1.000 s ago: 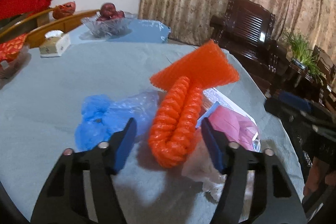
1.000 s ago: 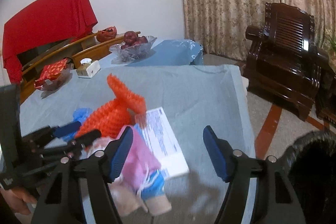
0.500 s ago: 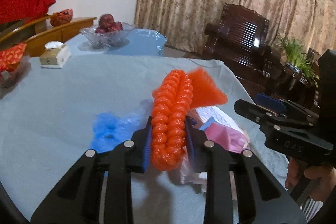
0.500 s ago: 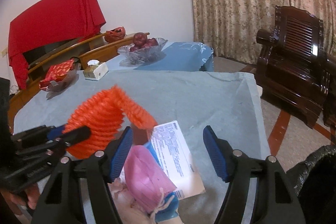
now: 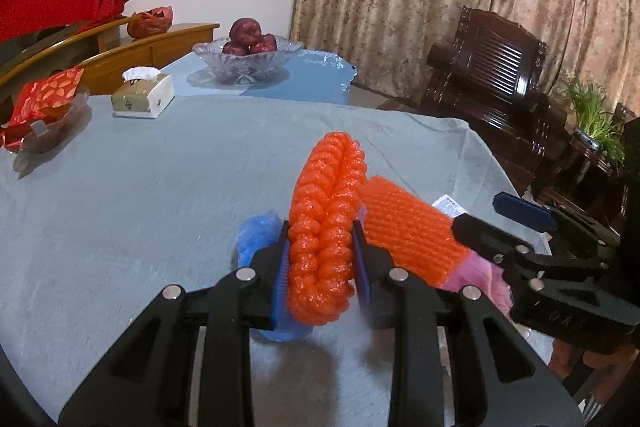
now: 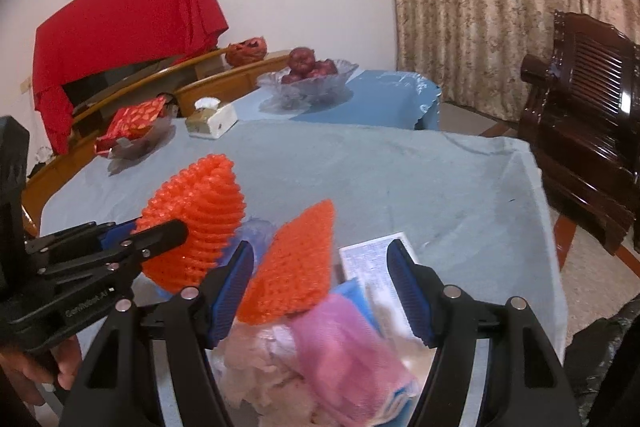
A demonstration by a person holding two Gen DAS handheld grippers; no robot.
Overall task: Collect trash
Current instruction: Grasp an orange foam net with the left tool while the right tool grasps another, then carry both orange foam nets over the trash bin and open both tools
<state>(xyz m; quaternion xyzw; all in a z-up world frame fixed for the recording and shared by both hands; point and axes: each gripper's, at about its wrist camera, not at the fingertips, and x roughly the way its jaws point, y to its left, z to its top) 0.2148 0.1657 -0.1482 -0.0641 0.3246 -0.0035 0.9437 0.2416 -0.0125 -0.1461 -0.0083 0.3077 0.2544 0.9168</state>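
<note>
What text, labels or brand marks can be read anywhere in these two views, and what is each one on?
"GenRobot.AI": on the side of the left gripper, small but legible in the right wrist view.
Embossed marks on the right gripper body in the left wrist view: too faint to read.
Printed label on the white paper package: lines of text, too small and blurred.
Tissue box: an emblem, unreadable.

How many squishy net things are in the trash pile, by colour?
Orange: 2, the rolled orange foam net squeezed in the left gripper and the flat orange foam net beside it.
Pink: 1, the pink foam net on the pile.
Total: 3
</note>
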